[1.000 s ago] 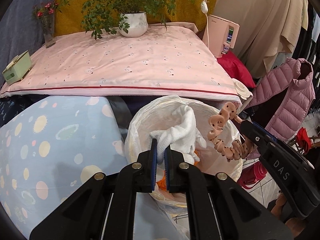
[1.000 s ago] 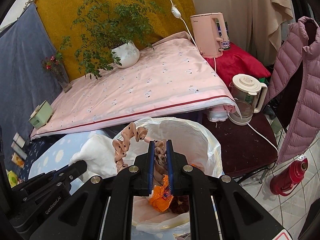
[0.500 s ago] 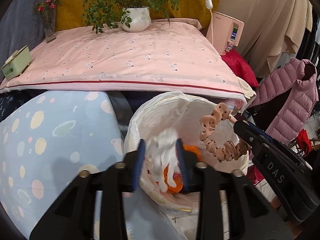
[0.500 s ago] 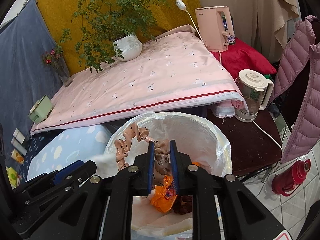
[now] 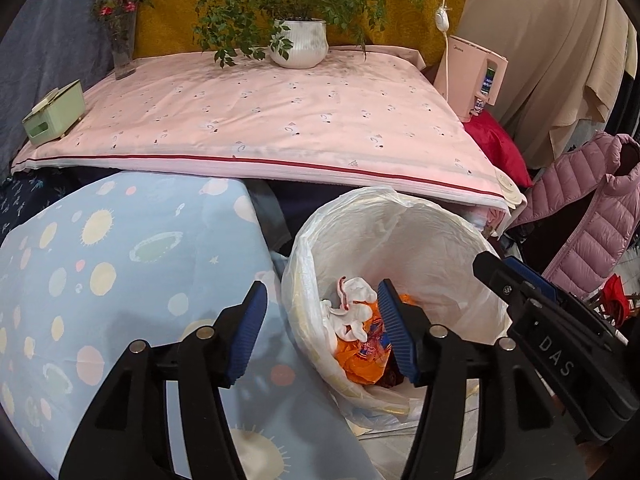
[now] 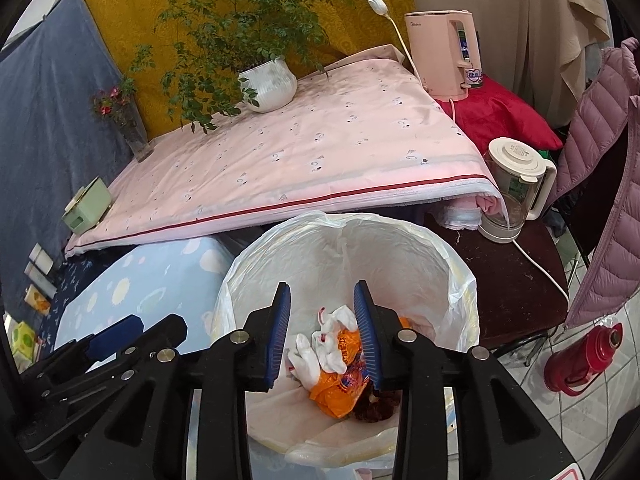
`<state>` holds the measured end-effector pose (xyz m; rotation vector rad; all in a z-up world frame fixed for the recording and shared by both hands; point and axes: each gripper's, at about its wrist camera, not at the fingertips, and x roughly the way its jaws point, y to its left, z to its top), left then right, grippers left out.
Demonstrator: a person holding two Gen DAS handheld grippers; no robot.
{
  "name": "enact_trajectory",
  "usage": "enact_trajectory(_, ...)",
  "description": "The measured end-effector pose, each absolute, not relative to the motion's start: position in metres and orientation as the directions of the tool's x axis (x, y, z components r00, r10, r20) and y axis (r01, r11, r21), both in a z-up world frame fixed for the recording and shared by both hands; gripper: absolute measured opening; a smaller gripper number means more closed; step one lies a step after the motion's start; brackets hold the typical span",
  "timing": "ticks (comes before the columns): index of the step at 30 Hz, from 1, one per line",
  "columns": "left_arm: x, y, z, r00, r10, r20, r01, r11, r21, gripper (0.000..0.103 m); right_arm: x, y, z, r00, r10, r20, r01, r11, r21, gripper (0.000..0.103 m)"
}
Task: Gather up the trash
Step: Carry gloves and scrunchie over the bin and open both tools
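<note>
A trash bin lined with a white plastic bag [image 5: 404,236] [image 6: 400,248] stands below both grippers. Inside lie a crumpled white cloth [image 5: 352,314] [image 6: 320,348], an orange wrapper [image 5: 364,360] [image 6: 340,384] and something dark brown [image 6: 376,406]. My left gripper [image 5: 320,328] is open and empty over the bin's left rim. My right gripper [image 6: 322,332] is open and empty above the bin's middle; it also shows in the left wrist view [image 5: 560,344] at the right. The beige curly item is not visible.
A pink-covered table [image 5: 260,120] behind the bin holds a potted plant [image 5: 298,42], a flower vase [image 5: 120,52] and a green box [image 5: 54,112]. A blue spotted cloth [image 5: 120,280] lies left. A kettle [image 6: 512,188], red thermos [image 6: 580,360] and pink jacket [image 6: 604,200] stand right.
Both grippers opened. The white cloth dropped from the left gripper into the bin, and the beige curly item left the right gripper.
</note>
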<state>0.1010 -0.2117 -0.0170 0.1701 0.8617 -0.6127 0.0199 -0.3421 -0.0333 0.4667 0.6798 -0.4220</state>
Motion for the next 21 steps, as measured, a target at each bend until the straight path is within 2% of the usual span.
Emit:
enact_trajectory(5, 0.098, -0.203, -0.015, 0.505, -0.428, -0.750, 0.557, 0.825, -0.096, 0.056, 0.019, -0.333, -0.032, 0.700, -0.215, -0.681, 0.497, 0.831, 0.249, 0.038)
enact_trajectory(16, 0.088, -0.184, -0.015, 0.531, -0.410, -0.741, 0.537, 0.840, -0.080, 0.060, 0.011, -0.314, -0.029, 0.694, -0.210, -0.689, 0.472, 0.855, 0.215, 0.040)
enact_trajectory(21, 0.084, -0.175, -0.016, 0.543, -0.396, -0.740, 0.524, 0.849, -0.070, 0.064, 0.008, -0.304, -0.032, 0.687, -0.209, -0.696, 0.465, 0.863, 0.199, 0.046)
